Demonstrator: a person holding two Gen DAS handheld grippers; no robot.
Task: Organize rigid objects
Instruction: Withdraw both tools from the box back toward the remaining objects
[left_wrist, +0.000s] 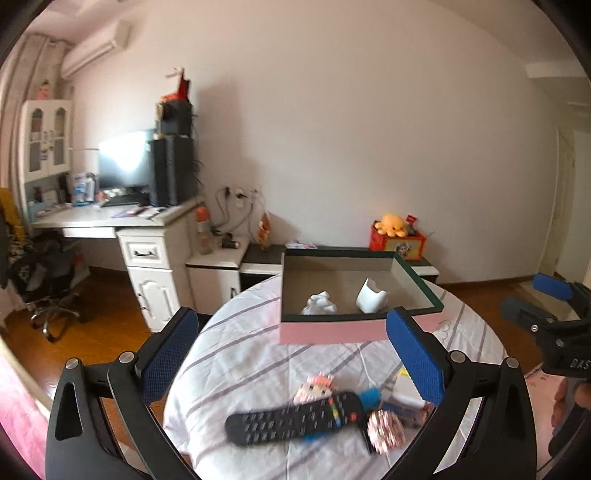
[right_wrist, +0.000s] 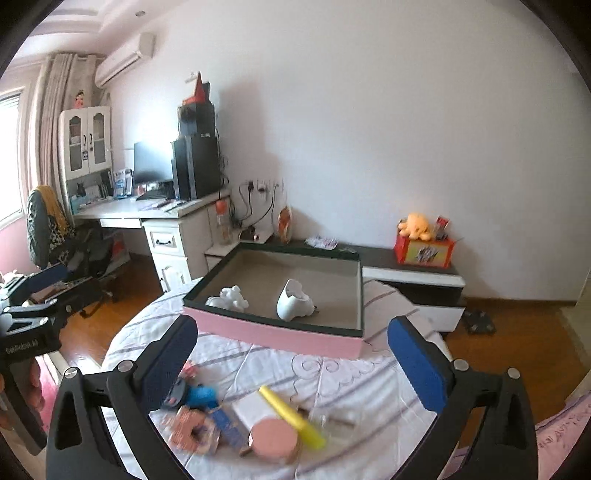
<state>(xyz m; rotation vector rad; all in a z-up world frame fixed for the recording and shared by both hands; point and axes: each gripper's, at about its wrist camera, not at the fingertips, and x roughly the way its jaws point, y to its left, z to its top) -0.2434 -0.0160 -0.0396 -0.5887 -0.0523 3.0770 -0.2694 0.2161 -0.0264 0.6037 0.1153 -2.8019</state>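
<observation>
From the left wrist, our left gripper (left_wrist: 295, 354) stands wide open and empty, the black remote (left_wrist: 295, 417) lying just below and between its pads, the pink box (left_wrist: 354, 295) ahead. We should drop squarely and close across the remote's narrow width.

From the right wrist, our right gripper (right_wrist: 295, 354) is likewise spread and empty over the yellow tube (right_wrist: 291, 415) and pink round case (right_wrist: 273, 437).

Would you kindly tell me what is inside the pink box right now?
The pink box holds two white items: a lumpy figurine on the left and a cup-like shell beside it. The near wall hides the floor just behind it.
</observation>
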